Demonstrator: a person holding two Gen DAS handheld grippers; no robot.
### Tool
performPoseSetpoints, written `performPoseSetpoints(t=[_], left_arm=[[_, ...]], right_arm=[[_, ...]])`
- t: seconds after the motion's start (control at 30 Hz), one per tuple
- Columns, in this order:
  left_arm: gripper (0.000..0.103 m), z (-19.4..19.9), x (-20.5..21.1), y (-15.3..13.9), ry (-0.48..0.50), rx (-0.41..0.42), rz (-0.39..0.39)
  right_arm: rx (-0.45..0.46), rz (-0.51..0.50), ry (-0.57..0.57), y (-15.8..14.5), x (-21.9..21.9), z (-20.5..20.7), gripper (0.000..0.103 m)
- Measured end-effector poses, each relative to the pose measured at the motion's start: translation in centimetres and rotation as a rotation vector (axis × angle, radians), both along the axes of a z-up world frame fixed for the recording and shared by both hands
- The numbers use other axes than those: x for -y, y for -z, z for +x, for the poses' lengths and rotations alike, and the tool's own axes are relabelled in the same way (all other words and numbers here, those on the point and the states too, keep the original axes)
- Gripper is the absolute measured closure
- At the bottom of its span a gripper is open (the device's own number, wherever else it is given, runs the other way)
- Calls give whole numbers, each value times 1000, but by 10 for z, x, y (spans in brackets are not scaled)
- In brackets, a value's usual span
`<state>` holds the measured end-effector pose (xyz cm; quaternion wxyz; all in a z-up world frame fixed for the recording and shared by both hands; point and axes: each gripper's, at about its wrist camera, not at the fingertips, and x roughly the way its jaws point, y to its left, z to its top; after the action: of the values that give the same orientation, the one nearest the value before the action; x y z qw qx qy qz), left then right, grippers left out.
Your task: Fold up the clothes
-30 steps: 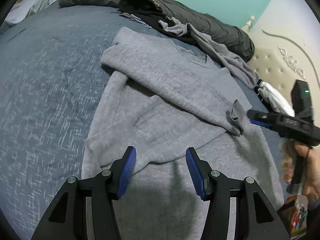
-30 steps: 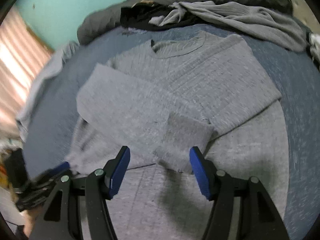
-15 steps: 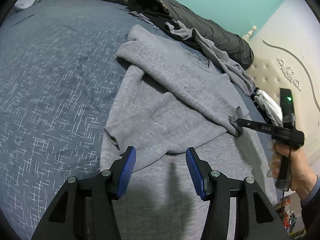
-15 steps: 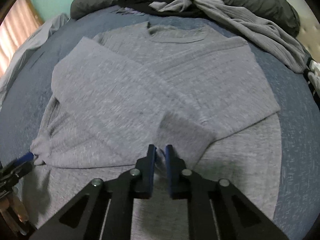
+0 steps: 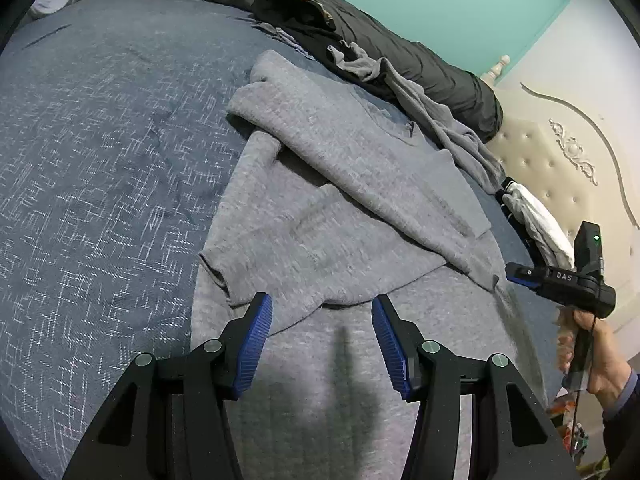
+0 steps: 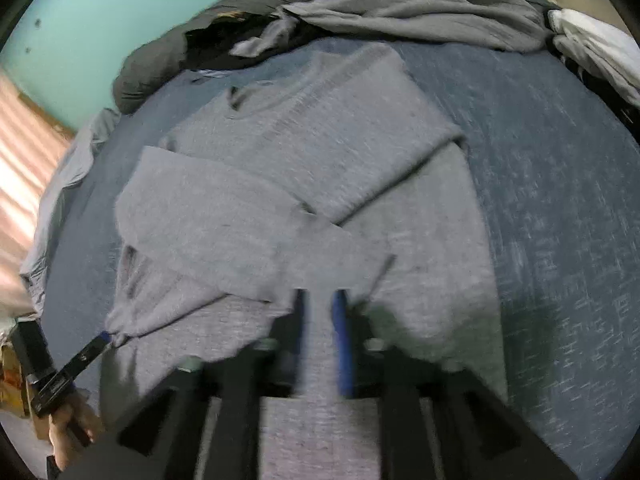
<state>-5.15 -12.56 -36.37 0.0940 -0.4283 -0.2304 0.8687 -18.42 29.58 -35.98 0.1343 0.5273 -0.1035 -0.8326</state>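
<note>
A grey sweater lies spread on the blue bedspread, both sleeves folded across its body. My left gripper hovers open over the sweater's lower part, nothing between its pads. In the right wrist view the sweater fills the middle, and one sleeve's cuff lies flat just ahead of my right gripper. That gripper's jaws are opening, a narrow gap between them, with only the sweater below showing through. From the left wrist view, the right gripper sits just off that cuff.
A dark rolled duvet, a black garment and another grey garment lie along the far side. White cloth sits by the cream headboard. A hand holds the right gripper. The left gripper shows at lower left.
My right gripper pinched the sleeve cuff half a second ago; now it has let go and drawn back, and the cuff lies flat on the sweater. The left gripper stays open in place.
</note>
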Motion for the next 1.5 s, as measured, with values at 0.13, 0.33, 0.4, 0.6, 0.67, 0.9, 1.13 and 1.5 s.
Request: performPoseSetpoints(t=[0.13, 0.33, 0.4, 0.6, 0.67, 0.9, 1.13, 1.5], left_arm=[[47, -1, -1, 1, 1, 3, -5], [47, -4, -3, 1, 6, 1, -9], [47, -6, -1, 1, 6, 0, -5], [47, -11, 8, 0, -14, -1, 7], [46, -12, 9, 0, -18, 0, 12], [45, -9, 11, -1, -27, -1, 12], [44, -5, 21, -1, -56, 0, 16], [45, -15, 39, -18, -83, -24, -36]], right_arm=[[10, 11, 45, 8, -7, -10, 47], [9, 6, 30, 23, -4, -35, 45], [13, 20, 26, 30, -1, -44, 45], [11, 98, -34, 40, 16, -49, 66], [-1, 99, -55, 38, 19, -44, 80], [-30, 17, -73, 11, 12, -25, 96], [-44, -91, -96, -53, -5, -4, 97], [71, -66, 1, -25, -57, 19, 97]])
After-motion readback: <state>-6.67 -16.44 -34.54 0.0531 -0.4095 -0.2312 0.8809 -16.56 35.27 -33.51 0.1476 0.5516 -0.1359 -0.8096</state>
